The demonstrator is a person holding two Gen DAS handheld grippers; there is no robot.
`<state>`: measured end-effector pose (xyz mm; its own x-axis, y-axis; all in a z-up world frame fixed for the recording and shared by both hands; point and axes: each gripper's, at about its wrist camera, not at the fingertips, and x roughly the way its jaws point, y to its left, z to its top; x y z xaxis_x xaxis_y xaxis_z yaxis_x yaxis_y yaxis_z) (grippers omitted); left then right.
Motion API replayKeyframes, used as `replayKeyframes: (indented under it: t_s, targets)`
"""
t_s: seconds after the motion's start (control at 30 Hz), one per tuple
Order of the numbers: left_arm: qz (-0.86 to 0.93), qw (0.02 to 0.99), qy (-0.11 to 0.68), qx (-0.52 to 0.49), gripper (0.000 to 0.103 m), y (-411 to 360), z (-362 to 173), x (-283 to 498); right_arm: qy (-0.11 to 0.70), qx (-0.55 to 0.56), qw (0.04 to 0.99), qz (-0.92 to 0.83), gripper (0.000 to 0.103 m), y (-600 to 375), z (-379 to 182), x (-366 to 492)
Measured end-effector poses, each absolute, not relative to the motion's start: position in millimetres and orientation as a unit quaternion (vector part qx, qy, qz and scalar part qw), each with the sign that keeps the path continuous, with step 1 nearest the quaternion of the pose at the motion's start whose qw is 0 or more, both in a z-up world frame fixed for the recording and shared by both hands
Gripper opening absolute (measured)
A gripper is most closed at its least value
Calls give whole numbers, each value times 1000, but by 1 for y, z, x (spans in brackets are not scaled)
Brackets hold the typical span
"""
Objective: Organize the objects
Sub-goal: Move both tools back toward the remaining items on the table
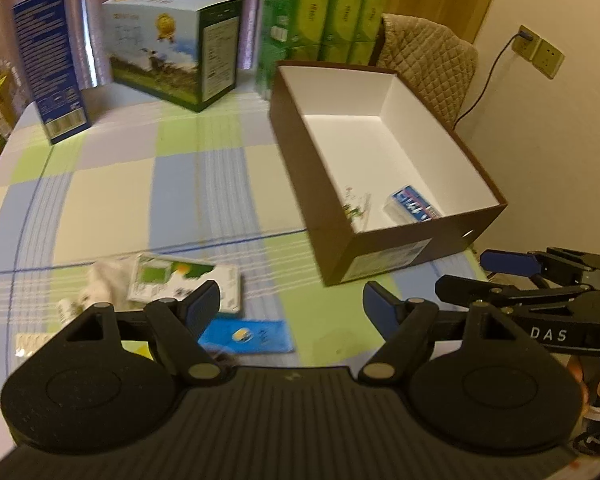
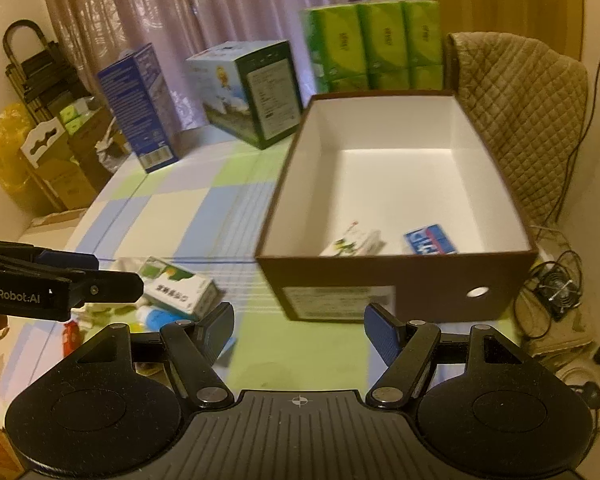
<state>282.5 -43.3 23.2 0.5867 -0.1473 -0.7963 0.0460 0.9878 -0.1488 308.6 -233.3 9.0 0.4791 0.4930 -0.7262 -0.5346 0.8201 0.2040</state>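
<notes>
Fingers [image 1: 204,304] of both grippers are being held apart, empty, just before the brown box [image 2: 340,280] on the desk [image 1: 112,184].

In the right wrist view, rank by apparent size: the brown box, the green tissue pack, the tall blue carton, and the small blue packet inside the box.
1. Brown box
2. Green tissue pack; it stands farther back, so true size is unsure
3. Tall blue carton
4. Small blue packet

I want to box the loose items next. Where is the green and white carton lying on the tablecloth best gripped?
Probably across its two long edges, near the middle, coming from above. The green and white carton lies flat on the tablecloth, so only its narrow width looks likely to fit the open left gripper.
</notes>
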Motion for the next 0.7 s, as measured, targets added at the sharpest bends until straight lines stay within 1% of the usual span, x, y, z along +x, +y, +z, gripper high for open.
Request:
replayKeyframes:
  t_s: [0.37,0.7]
  targets:
    - [20,878,471,-86,76,35,5,235,435,-40,834,338,69,-177,-21,282]
    - [99,858,489,-124,76,101,-21,199,441,-77,806,387,69,-131,-48,274]
